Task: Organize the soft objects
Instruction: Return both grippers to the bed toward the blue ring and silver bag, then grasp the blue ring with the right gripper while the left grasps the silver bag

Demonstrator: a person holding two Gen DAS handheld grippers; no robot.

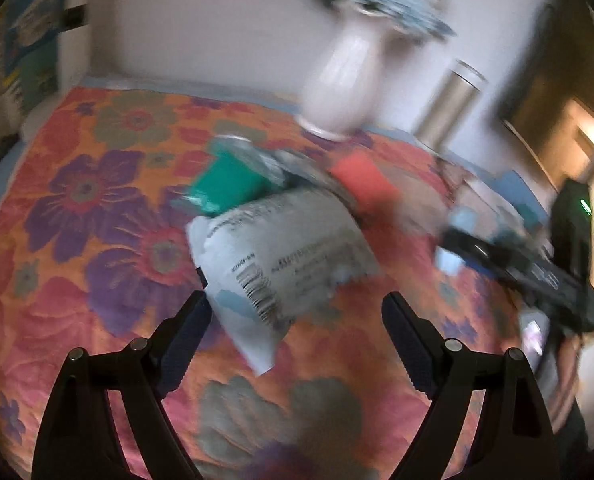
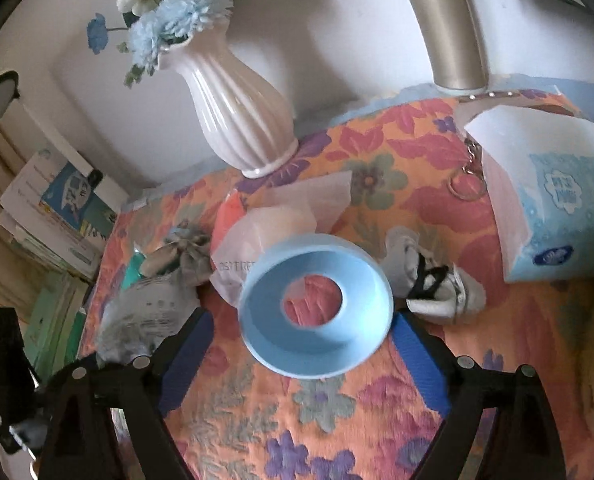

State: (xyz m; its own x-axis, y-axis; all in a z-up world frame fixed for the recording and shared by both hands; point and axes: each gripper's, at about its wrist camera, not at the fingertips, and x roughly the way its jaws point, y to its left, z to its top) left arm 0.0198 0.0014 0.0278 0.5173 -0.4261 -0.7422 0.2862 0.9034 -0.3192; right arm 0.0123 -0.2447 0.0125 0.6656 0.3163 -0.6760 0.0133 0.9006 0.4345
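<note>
My left gripper (image 1: 295, 312) is wide open, nothing clamped; a white pouch (image 1: 281, 256) with a barcode lies on the floral cloth (image 1: 97, 208) just ahead, its near corner reaching between my fingers, no pad touching that I can see. Behind it a green pack (image 1: 225, 184) and something red-orange (image 1: 361, 184), both smeared by blur. Farther back a white vase (image 1: 337, 80) and a gold cylinder (image 1: 449, 104) by the wall. At the right edge of the left view my other gripper's black body is cut off by the rim.

My right gripper (image 2: 301, 328) is spread too, jaws apart; a blue ring (image 2: 317, 308) sits between the fingers (image 2: 417, 360), the right pad very near its rim, contact unclear. Right behind the ring a clear bag (image 2: 281, 224) with orange inside crowds it. Left of that a grey tied pouch (image 2: 185, 252) and the white pouch (image 2: 145, 312) again, partly hidden by my left finger. Right of the ring a grey cloth (image 2: 437, 276) with black straps, bunched. Beyond it a key ring (image 2: 467, 184), then a tissue pack (image 2: 553, 208) cut by the frame. Far: the ribbed vase (image 2: 241, 112) with blue and white flowers (image 2: 177, 12), the gold cylinder (image 2: 449, 28), top out of frame. Books (image 2: 57, 216) stacked off the table's left, small and hard to read.
</note>
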